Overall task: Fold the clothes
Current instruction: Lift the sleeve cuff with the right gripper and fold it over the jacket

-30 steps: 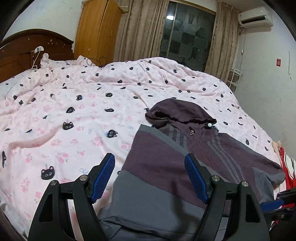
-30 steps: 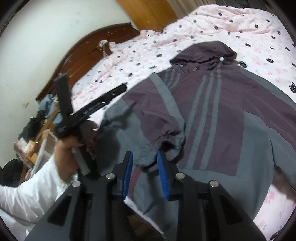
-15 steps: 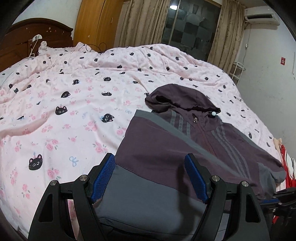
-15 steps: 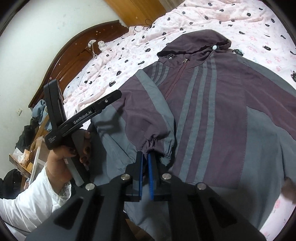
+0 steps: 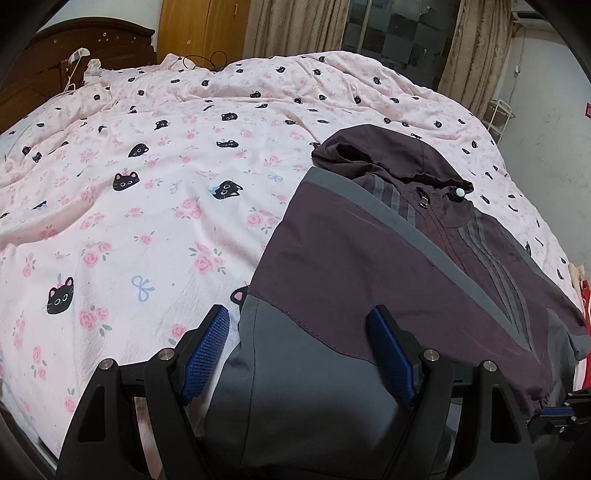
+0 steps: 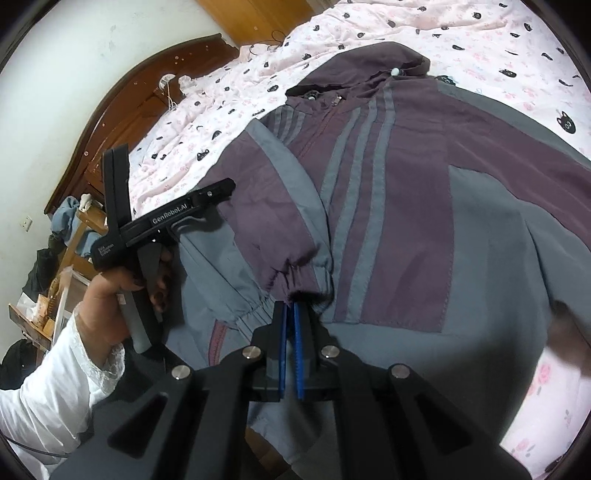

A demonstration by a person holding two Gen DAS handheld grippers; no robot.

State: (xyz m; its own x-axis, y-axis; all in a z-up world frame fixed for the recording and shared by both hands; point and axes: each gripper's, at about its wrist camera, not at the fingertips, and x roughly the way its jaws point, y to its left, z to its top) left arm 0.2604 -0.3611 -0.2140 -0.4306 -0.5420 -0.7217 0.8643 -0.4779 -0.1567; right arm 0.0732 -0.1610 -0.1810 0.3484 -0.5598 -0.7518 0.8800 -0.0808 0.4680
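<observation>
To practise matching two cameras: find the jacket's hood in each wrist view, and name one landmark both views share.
Left wrist view: the hood lies right of centre, in the upper half, on the pink bedspread.
Right wrist view: the hood sits at top centre, above the grey stripes.
Shared landmark: the white cord stopper at the hood's edge.

Pink cat-print bedspread point(image 5: 147, 221) covered the bed, wooden headboard point(image 5: 44, 66) sat at ten o'clock, curtains point(image 5: 295, 29) at twelve.
</observation>
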